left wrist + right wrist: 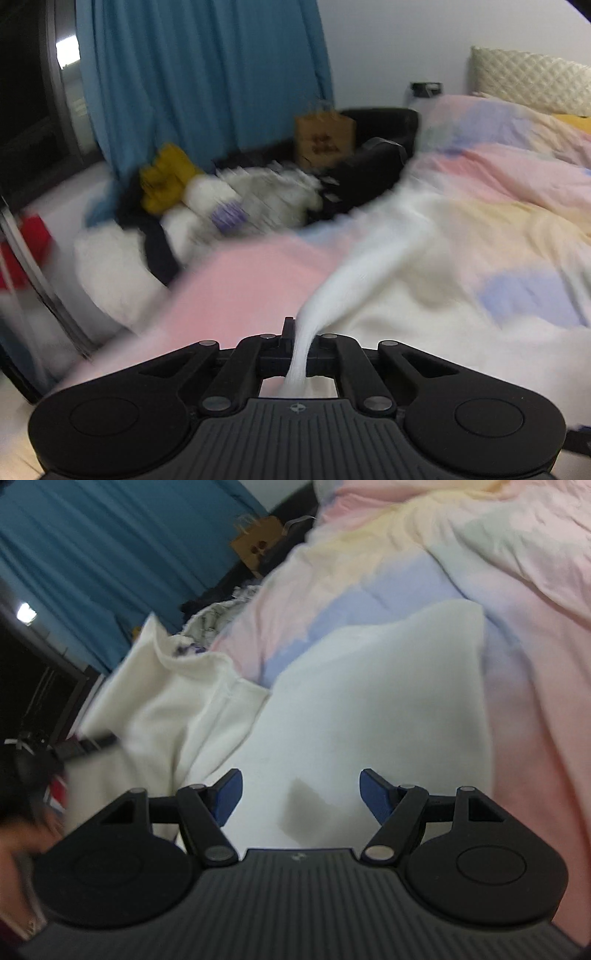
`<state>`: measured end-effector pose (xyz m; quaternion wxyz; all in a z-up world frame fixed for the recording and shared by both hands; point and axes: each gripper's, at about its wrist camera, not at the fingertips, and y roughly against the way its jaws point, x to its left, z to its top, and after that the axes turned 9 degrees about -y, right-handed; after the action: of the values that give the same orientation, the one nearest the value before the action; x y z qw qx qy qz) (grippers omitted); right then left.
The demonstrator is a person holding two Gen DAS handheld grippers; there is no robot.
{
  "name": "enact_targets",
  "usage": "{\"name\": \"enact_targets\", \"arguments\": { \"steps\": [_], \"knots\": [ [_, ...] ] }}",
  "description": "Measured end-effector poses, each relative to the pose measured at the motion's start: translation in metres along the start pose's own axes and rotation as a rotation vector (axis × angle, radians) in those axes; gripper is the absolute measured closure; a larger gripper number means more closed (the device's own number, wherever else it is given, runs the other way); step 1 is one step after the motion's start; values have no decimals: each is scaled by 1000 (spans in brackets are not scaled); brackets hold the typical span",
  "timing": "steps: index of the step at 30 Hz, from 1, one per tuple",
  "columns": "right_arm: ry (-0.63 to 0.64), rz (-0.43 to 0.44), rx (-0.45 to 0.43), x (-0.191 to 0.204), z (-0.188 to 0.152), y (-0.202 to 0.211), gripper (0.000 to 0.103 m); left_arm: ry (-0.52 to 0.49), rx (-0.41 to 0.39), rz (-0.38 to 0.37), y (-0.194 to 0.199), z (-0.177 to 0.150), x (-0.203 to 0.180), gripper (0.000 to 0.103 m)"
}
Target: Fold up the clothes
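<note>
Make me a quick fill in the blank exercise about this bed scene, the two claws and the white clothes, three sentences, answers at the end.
1. The left claw is shut on a strip of ____ cloth.
2. The right claw is ____, with nothing pinched between its pads.
3. Behind the clothes pile hangs a ____ curtain.

Answers: white; open; blue

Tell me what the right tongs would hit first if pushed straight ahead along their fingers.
Most likely the white garment lying on the pastel duvet: it fills the view between the open right tongs. How far off it lies is unclear.
</note>
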<state>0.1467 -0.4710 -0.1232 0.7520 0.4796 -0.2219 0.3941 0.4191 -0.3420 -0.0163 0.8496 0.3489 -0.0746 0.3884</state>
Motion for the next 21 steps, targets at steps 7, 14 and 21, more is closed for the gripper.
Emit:
{"name": "enact_targets", "arguments": {
  "steps": [7, 14, 21],
  "knots": [
    [106, 53, 21, 19, -13, -16, 30, 52, 128, 205, -95, -11, 71, 99],
    [152, 131, 51, 22, -14, -31, 30, 228, 129, 136, -83, -76, 79, 72],
    [208, 279, 106, 50, -20, -40, 36, 334, 59, 136, 87, -152, 54, 50]
  ]
}}
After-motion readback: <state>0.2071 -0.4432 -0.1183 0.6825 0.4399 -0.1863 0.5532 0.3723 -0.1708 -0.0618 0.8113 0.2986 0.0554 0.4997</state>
